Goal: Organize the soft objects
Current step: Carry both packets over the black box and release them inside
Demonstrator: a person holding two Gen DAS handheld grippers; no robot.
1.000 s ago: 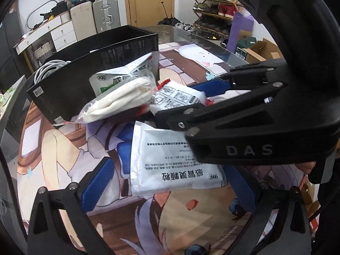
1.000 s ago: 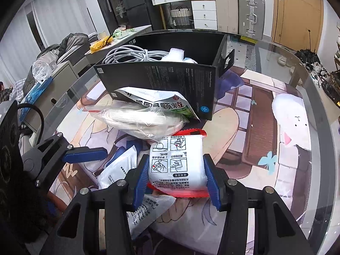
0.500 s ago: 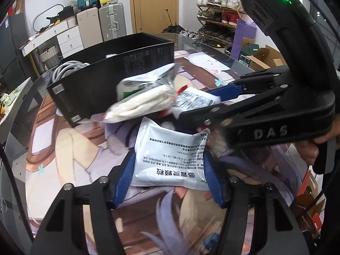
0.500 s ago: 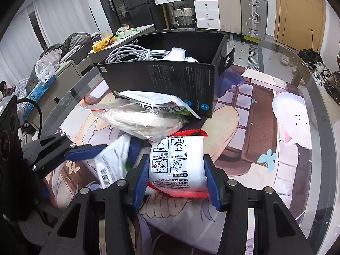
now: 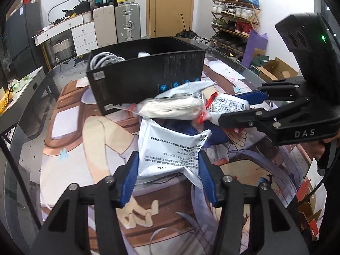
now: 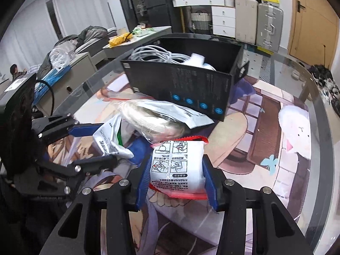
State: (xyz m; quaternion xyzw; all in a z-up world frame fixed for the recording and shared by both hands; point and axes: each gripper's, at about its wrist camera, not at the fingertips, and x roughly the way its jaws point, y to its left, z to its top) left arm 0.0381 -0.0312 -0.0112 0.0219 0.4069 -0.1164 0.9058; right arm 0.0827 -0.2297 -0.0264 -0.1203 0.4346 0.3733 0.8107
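Two soft packets are being held at once, each clamped between its own jaws just above the desk (image 6: pixel 297 97), presumably so that both can be carried to the open black box (image 5: pixel 146 78) standing toward the desk's far edge: the grey-white sachet (image 5: pixel 172 148) is being pinched by the left gripper (image 5: pixel 167 176), the red-edged pouch (image 6: pixel 177 165) by the right gripper (image 6: pixel 176 182). Only in the right wrist view is the box's inside being shown, with a coiled white cable (image 6: pixel 157 56) in it, while the bagged white cloth (image 5: pixel 170 108) leaning against the box front is being seen more plainly from the left wrist.
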